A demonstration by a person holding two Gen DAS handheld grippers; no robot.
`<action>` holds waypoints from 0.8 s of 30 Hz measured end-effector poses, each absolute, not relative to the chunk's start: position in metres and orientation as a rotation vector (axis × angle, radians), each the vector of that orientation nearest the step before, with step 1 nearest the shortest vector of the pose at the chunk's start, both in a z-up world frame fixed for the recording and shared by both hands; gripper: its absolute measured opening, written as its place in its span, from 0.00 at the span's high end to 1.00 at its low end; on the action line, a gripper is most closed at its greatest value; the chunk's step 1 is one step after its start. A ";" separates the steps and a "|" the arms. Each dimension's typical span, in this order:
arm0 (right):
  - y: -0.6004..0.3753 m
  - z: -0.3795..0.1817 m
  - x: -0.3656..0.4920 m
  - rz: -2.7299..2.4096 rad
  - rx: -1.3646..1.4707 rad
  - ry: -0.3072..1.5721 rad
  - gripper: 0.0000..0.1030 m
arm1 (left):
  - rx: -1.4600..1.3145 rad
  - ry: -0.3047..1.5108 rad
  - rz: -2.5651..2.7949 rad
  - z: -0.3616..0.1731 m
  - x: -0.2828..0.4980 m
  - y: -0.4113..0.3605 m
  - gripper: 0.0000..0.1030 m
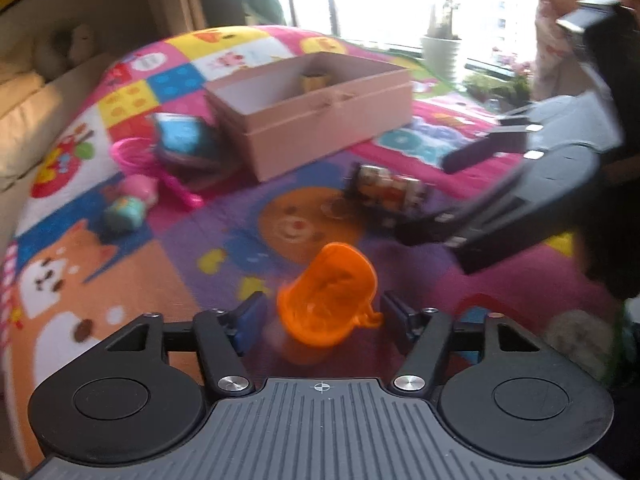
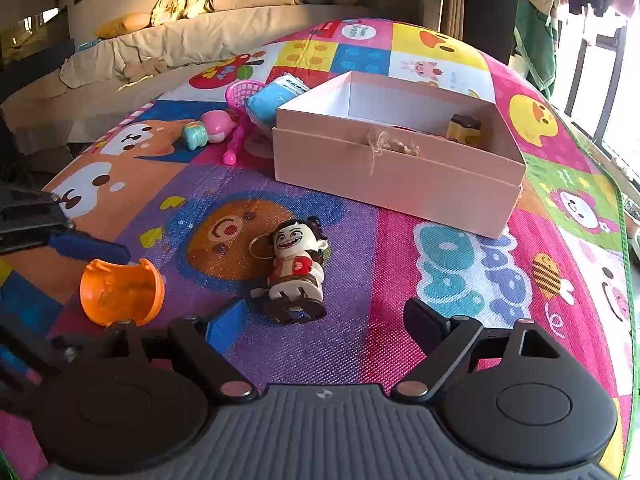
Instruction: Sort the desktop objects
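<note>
I'm over the play mat (image 2: 280, 352) now, patchwork colours everywhere, and the pink box (image 2: 400, 184) sits open at the far side with a small yellow toy (image 2: 464, 128) already inside. That box is my target. The figurine (image 2: 296, 268) lies on its back mid-mat, just ahead of my right claw (image 2: 328, 320), which is spread wide and pinching nothing. My left claw (image 1: 320, 312) has the orange cup (image 1: 328, 300) lying on its side between its fingers; the view is blurred, so I can't tell whether the pads bite yet. I'd say square up to the cup's rounded wall, close gently, avoid the little handle, and lift only once it sits firm.
</note>
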State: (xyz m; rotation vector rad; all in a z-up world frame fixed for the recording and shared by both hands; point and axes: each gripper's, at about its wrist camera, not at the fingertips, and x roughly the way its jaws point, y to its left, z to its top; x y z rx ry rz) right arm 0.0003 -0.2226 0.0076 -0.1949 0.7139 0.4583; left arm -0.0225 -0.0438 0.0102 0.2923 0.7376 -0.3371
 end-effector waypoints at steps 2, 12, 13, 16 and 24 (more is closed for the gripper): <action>-0.222 0.009 0.000 0.465 -0.197 0.708 0.16 | 0.286 0.742 -0.303 0.010 -0.018 -0.038 0.34; -0.202 0.014 0.016 0.526 -0.227 0.685 0.37 | 0.209 0.768 -0.340 0.008 -0.016 -0.035 0.19; -0.199 0.013 0.019 0.531 -0.234 0.706 0.58 | 0.212 0.764 -0.335 0.008 -0.015 -0.036 0.18; -0.197 0.016 0.020 0.543 -0.234 0.719 0.73 | 0.200 0.751 -0.325 0.008 -0.009 -0.037 0.20; -0.228 0.038 0.009 0.549 -0.184 0.719 0.73 | 0.239 0.648 -0.353 0.022 -0.016 -0.051 0.37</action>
